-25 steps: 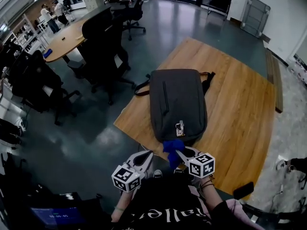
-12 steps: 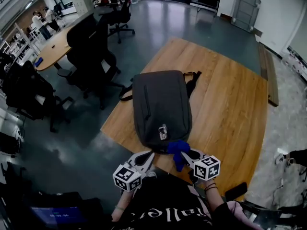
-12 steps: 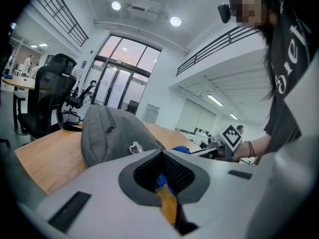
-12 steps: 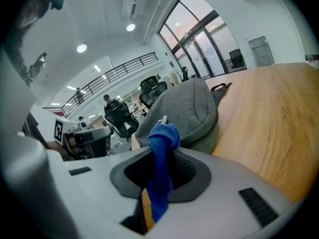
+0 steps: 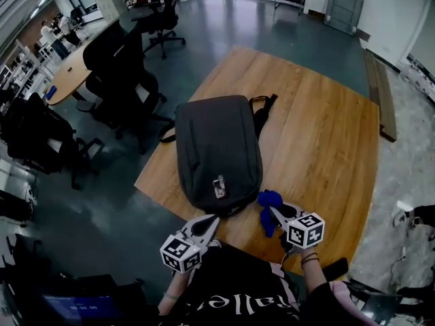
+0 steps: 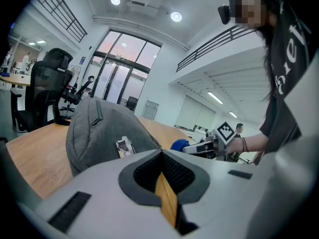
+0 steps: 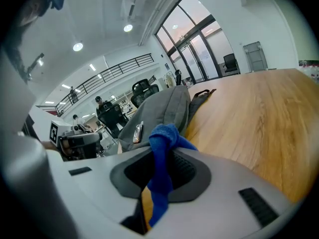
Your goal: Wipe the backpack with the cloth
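Left gripper: jaws pressed together with nothing between them, held low at the table's near edge, just short of the backpack.
Backpack: grey, lying flat on the wooden table; contents unseen.
Tag: on the backpack's near end; its print is too small to read.
Cloth: blue, bunched, just right of the backpack's near corner.
Right gripper: jaws clamped on the cloth, pointing far-left.
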Motion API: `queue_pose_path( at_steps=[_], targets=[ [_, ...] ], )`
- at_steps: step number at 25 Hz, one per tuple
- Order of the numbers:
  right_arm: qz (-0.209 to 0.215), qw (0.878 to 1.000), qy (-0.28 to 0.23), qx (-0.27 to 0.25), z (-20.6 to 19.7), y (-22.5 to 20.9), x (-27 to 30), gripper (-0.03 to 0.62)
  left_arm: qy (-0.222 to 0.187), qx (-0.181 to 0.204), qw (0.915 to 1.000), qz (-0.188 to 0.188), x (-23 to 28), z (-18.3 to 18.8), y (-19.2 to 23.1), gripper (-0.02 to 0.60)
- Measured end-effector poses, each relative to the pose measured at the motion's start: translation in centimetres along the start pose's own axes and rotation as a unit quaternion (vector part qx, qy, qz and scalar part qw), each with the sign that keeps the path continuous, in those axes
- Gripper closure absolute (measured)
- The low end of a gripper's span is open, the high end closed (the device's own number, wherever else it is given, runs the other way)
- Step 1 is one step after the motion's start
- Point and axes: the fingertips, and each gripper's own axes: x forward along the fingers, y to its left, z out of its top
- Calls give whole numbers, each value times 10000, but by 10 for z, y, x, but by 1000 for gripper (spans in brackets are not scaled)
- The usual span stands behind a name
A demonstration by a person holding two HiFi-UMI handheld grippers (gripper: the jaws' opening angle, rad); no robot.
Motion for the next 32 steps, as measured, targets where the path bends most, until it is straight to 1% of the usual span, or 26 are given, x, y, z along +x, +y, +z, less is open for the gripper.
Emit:
queue_pose_path(
  at_steps=[6,9,12,16,21,27,32],
  targets=[
    [147,9994,211,-226,4,-12,18,540,100,-57,9997,232,-8,-10,-1,583],
    [141,9987,311,-368,10,-20,28,540,75,-91,9994,326,-12,-8,5,583],
    [35,9982,383,-461,20,-32,41,540,74,-118,9992,379,-16,-6,15,583],
    [-182,9979,349,-510,40,-50,54,540,109,-141,9992,364,-16,-4,34,583],
    [-435,9974,265,-509,71,-63,73,540,109,-57,9997,228,-12,17,63,583],
    [-686,9943,440,-692,102,-85,110,540,142,25,9998,117,-10,38,103,583],
    [-842,9920,490,-808,137,-103,143,540,163,-88,9997,142,-11,42,136,583]
  ],
)
